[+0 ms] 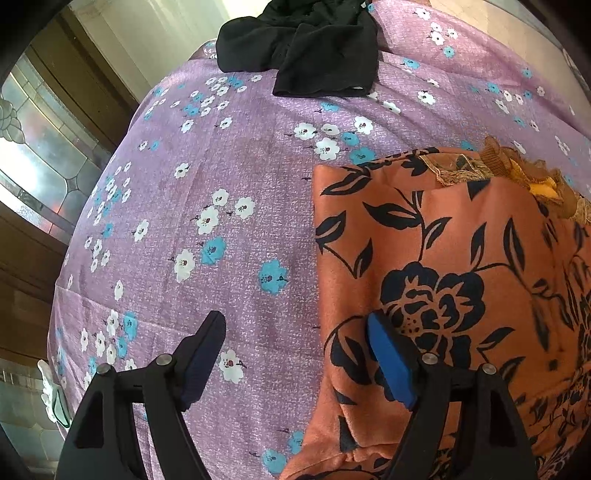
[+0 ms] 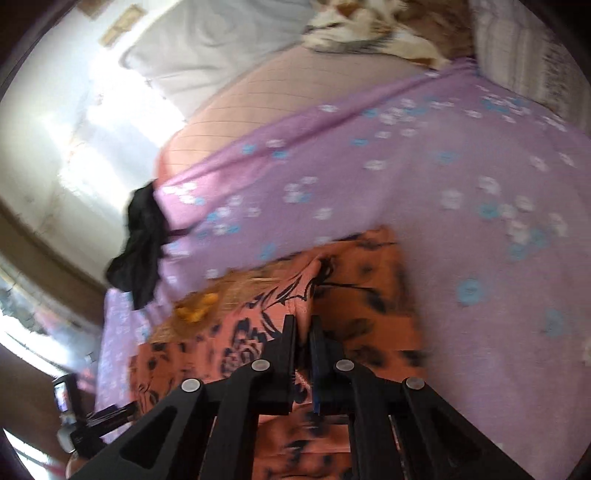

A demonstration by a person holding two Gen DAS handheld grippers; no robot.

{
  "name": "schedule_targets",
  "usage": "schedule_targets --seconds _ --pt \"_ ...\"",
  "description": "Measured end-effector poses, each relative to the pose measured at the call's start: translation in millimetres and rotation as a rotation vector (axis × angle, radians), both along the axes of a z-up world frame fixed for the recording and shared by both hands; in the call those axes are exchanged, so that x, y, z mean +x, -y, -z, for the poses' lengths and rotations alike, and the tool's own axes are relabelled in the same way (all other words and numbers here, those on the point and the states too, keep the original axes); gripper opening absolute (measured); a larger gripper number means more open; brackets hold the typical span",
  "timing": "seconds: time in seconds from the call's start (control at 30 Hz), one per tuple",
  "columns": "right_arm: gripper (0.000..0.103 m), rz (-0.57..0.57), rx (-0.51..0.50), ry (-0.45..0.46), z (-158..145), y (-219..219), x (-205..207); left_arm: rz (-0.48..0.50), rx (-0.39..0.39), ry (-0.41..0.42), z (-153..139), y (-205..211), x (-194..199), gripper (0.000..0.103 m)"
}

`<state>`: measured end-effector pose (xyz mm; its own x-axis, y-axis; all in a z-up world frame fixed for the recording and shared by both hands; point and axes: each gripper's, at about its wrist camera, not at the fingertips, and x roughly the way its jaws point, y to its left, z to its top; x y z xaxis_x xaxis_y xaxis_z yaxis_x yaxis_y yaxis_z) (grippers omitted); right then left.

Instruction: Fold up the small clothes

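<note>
The orange garment (image 1: 443,280) — soft, black-flowered, lace-trimmed — lies folded flat on the lilac floral bedsheet (image 1: 221,155). The left gripper (image 1: 295,332) hangs with jaws wide apart over its edge. The right gripper (image 2: 303,325) pinches a ridge of it. Only the right view shows a cat (image 2: 369,26); a black garment (image 1: 306,40) lies beyond.

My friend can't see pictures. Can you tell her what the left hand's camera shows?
The left gripper hangs open over a bed, one of its jaws above a folded orange garment printed with black flowers. Purple flowered bedsheet lies under it, with a crumpled black garment at the far edge.
</note>
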<state>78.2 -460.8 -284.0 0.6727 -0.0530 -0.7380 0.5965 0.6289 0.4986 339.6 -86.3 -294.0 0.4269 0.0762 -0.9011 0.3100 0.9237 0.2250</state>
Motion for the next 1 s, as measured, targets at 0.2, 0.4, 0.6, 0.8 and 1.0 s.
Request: schedule_targets --seconds 0.2,0.4,0.6,0.8,1.0 --pt "0.008 0.099 0.055 -0.242 31.7 28.9 -0.8 0.007 0.031 0.015 0.7 2.1 0.4 0.084" --pt "0.009 0.038 0.029 0.037 -6.6 14.1 -3.1 0.001 0.046 0.139 -27.0 9.2 -10.1 0.084" --pt "0.009 -0.146 0.0 -0.019 3.0 -35.5 38.8 0.124 -0.121 0.182 -54.1 39.2 -37.8 0.084" --pt "0.009 -0.278 -0.021 -0.214 36.8 -71.3 62.0 0.236 -0.049 0.011 -2.2 82.2 -53.3 0.084" --pt "0.009 -0.19 -0.063 -0.113 15.3 -51.3 49.7 0.197 -0.049 0.032 -0.5 85.3 -55.0 0.087"
